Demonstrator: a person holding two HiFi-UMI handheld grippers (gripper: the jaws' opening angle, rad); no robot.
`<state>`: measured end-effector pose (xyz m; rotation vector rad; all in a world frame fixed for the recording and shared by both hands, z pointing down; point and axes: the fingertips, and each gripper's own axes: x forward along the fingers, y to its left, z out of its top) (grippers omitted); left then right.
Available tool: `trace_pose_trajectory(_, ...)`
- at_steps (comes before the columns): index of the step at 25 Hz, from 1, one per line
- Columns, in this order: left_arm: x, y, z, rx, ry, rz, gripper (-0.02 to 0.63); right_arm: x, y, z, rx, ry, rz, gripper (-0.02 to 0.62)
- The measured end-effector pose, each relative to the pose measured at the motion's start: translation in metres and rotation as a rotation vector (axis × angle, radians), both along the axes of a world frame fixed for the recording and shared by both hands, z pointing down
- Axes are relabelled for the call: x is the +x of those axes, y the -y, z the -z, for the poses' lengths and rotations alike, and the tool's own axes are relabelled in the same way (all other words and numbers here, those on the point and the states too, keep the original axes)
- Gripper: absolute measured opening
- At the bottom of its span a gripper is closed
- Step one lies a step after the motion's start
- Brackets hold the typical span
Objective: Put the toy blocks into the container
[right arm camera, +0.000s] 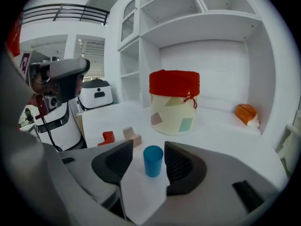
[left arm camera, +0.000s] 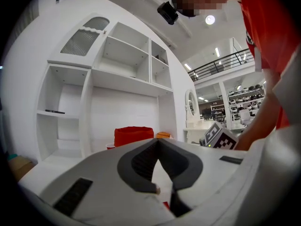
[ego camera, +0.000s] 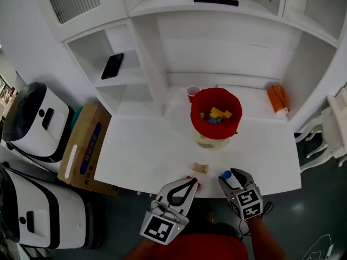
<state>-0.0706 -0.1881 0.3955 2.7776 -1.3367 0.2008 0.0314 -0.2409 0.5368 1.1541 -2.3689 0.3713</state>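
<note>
A container with a red rim (ego camera: 216, 112) stands mid-table holding several coloured blocks; in the right gripper view the container (right arm camera: 174, 102) shows a pale patterned wall. A blue cylinder block (right arm camera: 153, 160) stands upright on the table between the jaws of my right gripper (right arm camera: 148, 149), which is open with a gap on each side. From the head view the cylinder (ego camera: 226, 174) sits at the table's front edge inside the right gripper (ego camera: 233, 176). A beige block (ego camera: 200, 168) and a red block (right arm camera: 108, 138) lie left of it. My left gripper (ego camera: 190, 184) is shut and empty beside the red block.
A red cup (ego camera: 192, 92) and an orange object (ego camera: 277, 97) stand at the back of the white table (ego camera: 141, 150). White shelving rises behind, with a phone (ego camera: 112, 65) on a shelf. A cardboard box (ego camera: 85, 145) and white machines (ego camera: 38, 121) stand left of the table.
</note>
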Motion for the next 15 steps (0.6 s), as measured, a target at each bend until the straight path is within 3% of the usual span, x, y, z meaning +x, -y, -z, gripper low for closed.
trace_pose_trajectory(4, -0.005, 0.002, -0.004, -0.013, 0.004, 0.012, 0.011, -0.001, 0.001, -0.015, -0.041, -0.021, 0.007, 0.226)
trace_pose_trajectory(6, -0.007, 0.003, -0.007, -0.019, 0.007, 0.016, 0.011, -0.002, 0.001, -0.015, -0.026, -0.020, 0.011, 0.126)
trace_pose_trajectory(10, -0.009, 0.005, -0.011, -0.026, 0.012, 0.019, 0.011, -0.004, 0.002, -0.003, 0.006, 0.022, 0.009, 0.132)
trace_pose_trajectory(15, -0.009, 0.011, -0.012, -0.024, 0.008, 0.022, 0.011, -0.009, 0.016, 0.070, 0.139, 0.131, 0.015, 0.132)
